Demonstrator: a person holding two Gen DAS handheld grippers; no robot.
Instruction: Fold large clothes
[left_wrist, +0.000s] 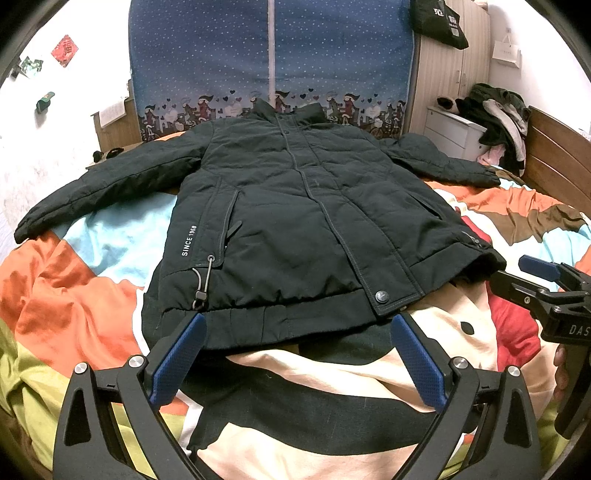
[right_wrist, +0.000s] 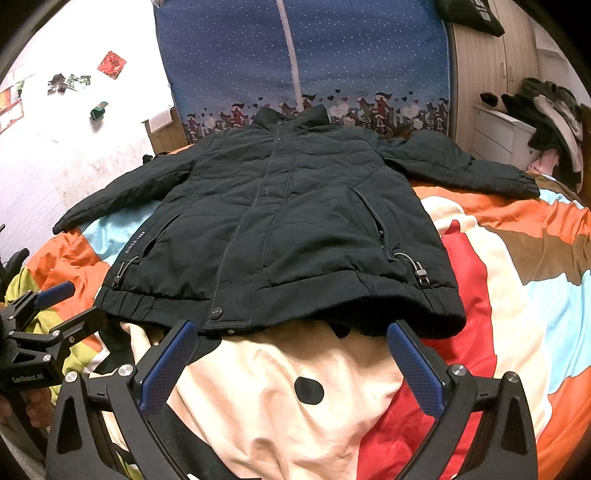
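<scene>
Dark jacket (left_wrist: 295, 206) flat on patchwork bedspread (left_wrist: 74, 288); blue curtain (left_wrist: 221, 55) behind.

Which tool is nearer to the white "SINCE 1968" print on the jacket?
Left. The left tool sits at the hem just below the print; the right tool is toward the hem's opposite side.

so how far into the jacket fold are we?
Done: the dark padded jacket lies flat, front up and closed, sleeves spread on the patchwork quilt. In hand: nothing; left hand-held gripper and right hand-held gripper are open at the hem. Left: every fold.
</scene>
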